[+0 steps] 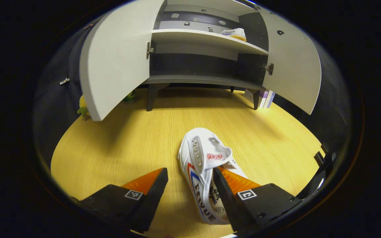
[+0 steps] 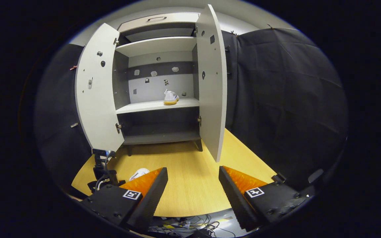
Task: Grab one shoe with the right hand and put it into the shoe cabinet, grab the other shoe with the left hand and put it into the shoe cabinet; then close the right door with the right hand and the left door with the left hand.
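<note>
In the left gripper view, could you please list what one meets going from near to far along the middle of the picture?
Left gripper with open jaws → white shoe on the floor → bare wooden floor → shoe cabinet's bottom shelf → second shoe on the upper shelf.

A few books (image 1: 266, 98) stand upright on the wooden floor (image 1: 137, 138) near its far right edge. A small green and yellow toy (image 1: 83, 107) sits at the floor's far left edge. Loose cables (image 2: 190, 223) lie tangled just past the floor's near edge.
</note>
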### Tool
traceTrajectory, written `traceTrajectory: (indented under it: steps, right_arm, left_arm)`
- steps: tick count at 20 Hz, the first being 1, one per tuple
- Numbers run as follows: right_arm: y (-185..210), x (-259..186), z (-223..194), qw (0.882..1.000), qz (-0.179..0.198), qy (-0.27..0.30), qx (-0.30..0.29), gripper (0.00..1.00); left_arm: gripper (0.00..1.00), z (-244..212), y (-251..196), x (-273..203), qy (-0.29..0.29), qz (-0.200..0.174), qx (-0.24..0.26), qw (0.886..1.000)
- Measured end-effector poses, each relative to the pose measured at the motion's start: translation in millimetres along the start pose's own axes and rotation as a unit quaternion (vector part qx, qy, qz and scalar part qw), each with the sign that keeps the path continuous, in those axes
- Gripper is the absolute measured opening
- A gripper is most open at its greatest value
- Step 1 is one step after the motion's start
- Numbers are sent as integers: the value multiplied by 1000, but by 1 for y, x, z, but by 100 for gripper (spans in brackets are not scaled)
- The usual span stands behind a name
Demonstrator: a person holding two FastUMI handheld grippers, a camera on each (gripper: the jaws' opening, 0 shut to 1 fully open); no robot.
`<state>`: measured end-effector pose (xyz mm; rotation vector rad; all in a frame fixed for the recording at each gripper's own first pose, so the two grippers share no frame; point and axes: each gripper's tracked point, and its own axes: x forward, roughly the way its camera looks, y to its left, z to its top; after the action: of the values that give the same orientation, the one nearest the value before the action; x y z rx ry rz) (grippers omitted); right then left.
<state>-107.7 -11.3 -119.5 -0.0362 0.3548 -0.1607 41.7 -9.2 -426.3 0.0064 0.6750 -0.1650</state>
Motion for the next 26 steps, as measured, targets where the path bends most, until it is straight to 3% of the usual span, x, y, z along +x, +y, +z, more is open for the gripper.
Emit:
traceTrajectory:
  steps: [2,3,7,8,11,16,21,26]
  right_arm:
    - [-2,2,1,1000,-5,2,4,98]
    - [-4,4,0,1000,-8,5,7,99]
    - [-10,7,6,1000,-17,3,22,99]
    - [-10,7,7,1000,-15,1,22,99]
    - [-6,12,12,1000,-1,-9,15,99]
    - [2,35,26,999,39,-22,7,99]
    - [15,59,37,996,86,-31,-16,99]
    - [25,79,50,991,128,-38,-23,99]
  left_arm:
    - [75,8,1,11,0,13,10,1000]
    - [64,10,-2,14,2,14,12,1000]
    - [41,6,0,24,29,31,40,998]
    - [39,5,6,25,37,40,36,998]
    - [11,0,20,26,55,48,-4,997]
    - [5,6,22,19,76,50,13,996]
    - [5,37,14,-32,56,55,-48,996]
    - [5,101,10,-76,8,62,-42,997]
